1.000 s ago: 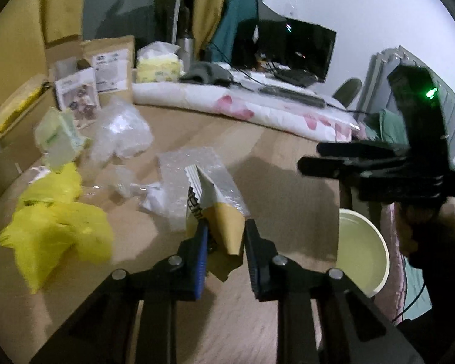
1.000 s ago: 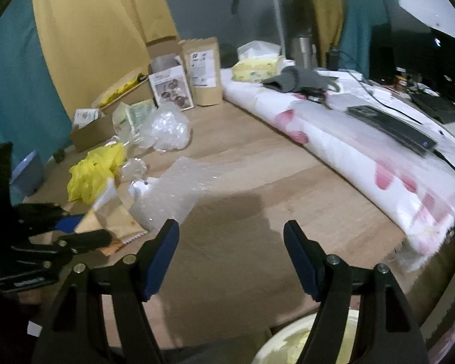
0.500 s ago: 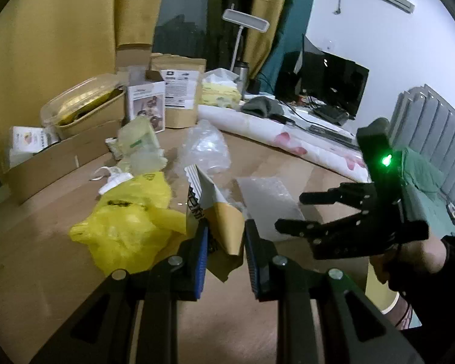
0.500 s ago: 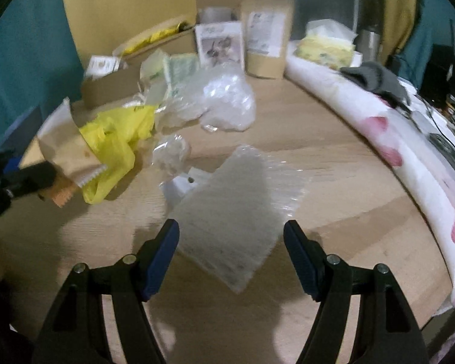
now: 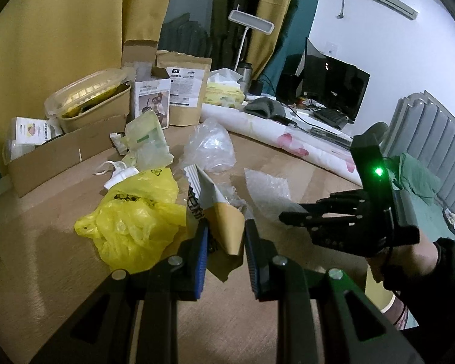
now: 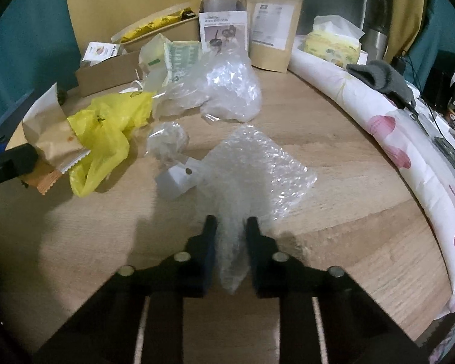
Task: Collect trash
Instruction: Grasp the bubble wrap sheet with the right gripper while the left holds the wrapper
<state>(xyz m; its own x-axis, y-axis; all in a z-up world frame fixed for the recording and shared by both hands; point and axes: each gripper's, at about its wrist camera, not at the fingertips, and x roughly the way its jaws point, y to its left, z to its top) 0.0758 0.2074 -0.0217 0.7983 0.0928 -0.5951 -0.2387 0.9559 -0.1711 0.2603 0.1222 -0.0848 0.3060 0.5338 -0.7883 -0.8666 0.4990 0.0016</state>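
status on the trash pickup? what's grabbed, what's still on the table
Done: nothing visibly binned yet. In hand: the left gripper is shut on a brown paper bag; the right gripper has just closed on the bubble wrap sheet. Left on the table: the yellow plastic bag, a crumpled clear bag, a small clear wad and a white tag.

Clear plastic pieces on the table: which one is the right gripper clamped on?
The flat bubble wrap sheet nearest the camera; the right gripper pinches its near corner. The crumpled clear bag and small clear wad lie untouched behind.
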